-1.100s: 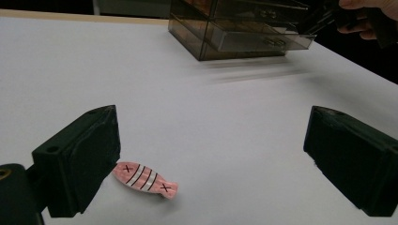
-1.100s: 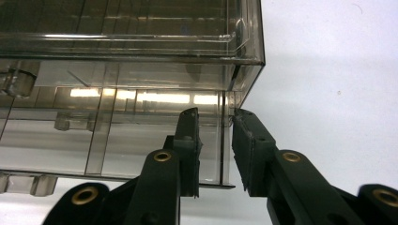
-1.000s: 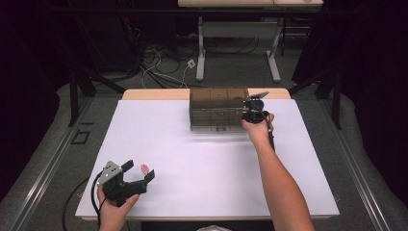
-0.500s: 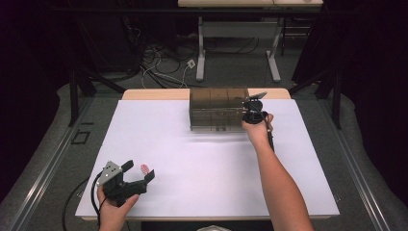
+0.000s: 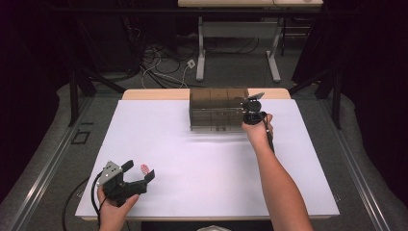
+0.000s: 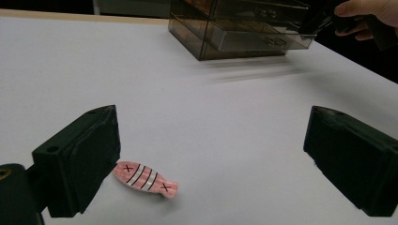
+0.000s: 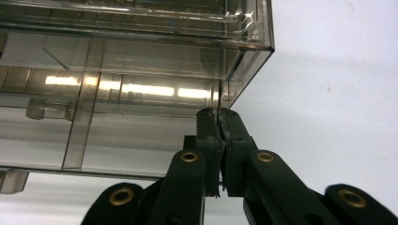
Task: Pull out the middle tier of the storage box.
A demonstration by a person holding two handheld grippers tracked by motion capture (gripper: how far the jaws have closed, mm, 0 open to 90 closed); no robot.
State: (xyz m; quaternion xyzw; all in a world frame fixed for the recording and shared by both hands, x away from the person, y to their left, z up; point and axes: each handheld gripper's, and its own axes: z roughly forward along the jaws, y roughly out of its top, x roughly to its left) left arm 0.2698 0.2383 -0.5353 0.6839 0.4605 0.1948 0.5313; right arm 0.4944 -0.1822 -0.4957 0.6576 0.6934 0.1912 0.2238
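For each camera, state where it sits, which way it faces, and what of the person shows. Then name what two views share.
High view: above the person's side, facing forward and down on the white table; both forearms show.
Left gripper view: on the left gripper, facing the fish clip.
Right gripper view: on the right gripper, facing the drawer box.
Shared: all show the drawer box.

A wide white rectangular counter [image 5: 202,163] with a pale wooden strip [image 5: 154,94] along its far edge takes up the middle of the high view. At about twelve o'clock beyond it, a tangle of white and dark cables [image 5: 159,65] lies on the grey floor [image 5: 231,67], just beside the white metal legs of a second desk [image 5: 274,53]. At nine o'clock, a black metal stand leg [image 5: 73,96] rises near a grey floor rail [image 5: 43,168].
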